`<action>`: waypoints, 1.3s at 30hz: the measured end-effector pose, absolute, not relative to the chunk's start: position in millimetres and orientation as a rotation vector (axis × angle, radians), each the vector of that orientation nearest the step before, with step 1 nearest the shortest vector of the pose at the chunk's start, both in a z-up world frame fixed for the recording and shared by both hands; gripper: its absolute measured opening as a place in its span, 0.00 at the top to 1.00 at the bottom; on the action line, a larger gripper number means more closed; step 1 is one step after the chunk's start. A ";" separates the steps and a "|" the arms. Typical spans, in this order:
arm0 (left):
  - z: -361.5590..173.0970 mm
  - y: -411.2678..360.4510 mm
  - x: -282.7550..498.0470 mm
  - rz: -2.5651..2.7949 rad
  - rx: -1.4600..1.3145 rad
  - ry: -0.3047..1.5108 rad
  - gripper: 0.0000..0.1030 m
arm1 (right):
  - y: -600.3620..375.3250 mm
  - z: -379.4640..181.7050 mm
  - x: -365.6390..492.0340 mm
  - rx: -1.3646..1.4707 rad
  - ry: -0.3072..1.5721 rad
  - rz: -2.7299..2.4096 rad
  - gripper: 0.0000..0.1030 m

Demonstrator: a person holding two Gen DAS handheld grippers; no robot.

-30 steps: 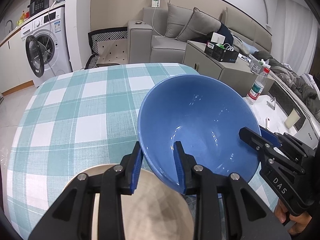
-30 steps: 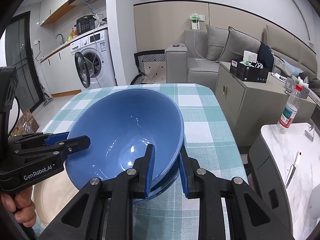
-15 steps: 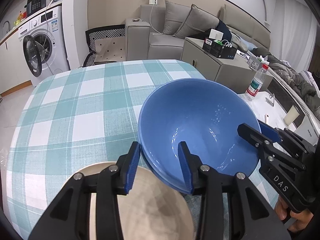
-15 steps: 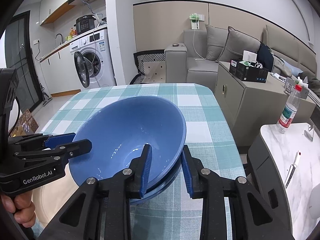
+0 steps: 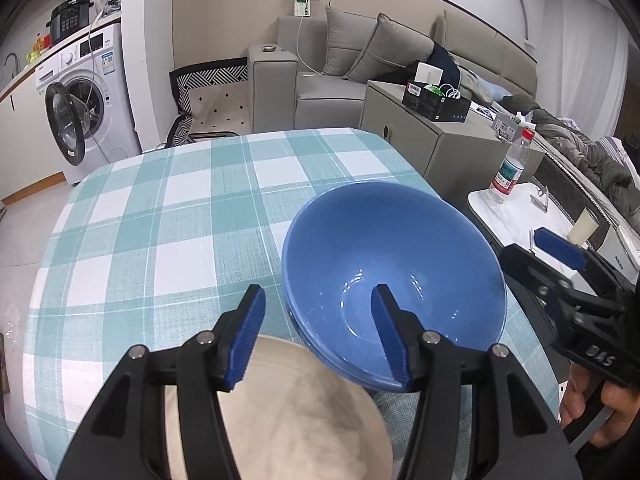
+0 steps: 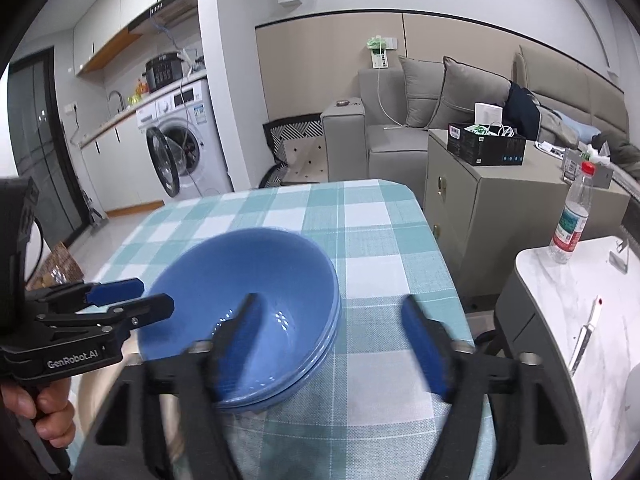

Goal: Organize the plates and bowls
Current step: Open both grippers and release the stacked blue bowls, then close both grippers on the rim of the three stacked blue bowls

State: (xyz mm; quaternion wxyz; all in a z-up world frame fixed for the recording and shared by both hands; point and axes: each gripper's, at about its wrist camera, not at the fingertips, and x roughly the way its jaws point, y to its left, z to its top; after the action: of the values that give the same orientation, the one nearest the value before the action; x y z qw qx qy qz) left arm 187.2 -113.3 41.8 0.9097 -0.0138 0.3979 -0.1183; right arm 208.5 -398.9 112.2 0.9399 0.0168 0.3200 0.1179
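Nested blue bowls (image 5: 394,276) (image 6: 248,292) sit level on the checked tablecloth (image 5: 168,216), near its right edge. My left gripper (image 5: 318,308) (image 6: 154,296) straddles the stack's left rim; its jaws are opening and the pads stand clear of the rim. My right gripper (image 6: 332,312) (image 5: 528,246) straddles the right rim, motion-blurred; its jaws are opening wide and touch nothing. A beige plate (image 5: 288,412) (image 6: 100,380) lies under the left gripper, right beside the bowls.
Right of the table stands a white marble side table (image 6: 560,288) with a water bottle (image 6: 570,220) and a knife (image 6: 586,336). Behind it are a grey cabinet (image 6: 480,208) and a sofa (image 5: 340,80). A washing machine (image 5: 80,108) is at the far left.
Both grippers have opened and let go of the top blue bowl. It was tilted and now rests level in the stack. The right gripper has drawn back a little.
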 end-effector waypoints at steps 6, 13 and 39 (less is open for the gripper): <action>48.6 -108.6 186.7 -0.242 -0.027 0.787 0.21 | -405.5 113.9 210.0 0.054 0.665 0.231 0.05; 47.5 -102.5 191.5 -0.229 -0.036 0.770 0.00 | -408.6 109.8 213.7 0.077 0.687 0.252 0.01; 12.2 -98.9 215.9 -0.201 -0.086 0.865 0.01 | -407.6 69.4 235.5 0.210 0.812 0.346 0.01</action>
State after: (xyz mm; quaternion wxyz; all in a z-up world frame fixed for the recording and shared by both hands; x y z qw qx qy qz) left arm 215.9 -98.9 12.2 0.9021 -0.0414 0.4184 -0.0971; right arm 235.5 -407.6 69.4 0.8988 0.1013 0.3924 0.1671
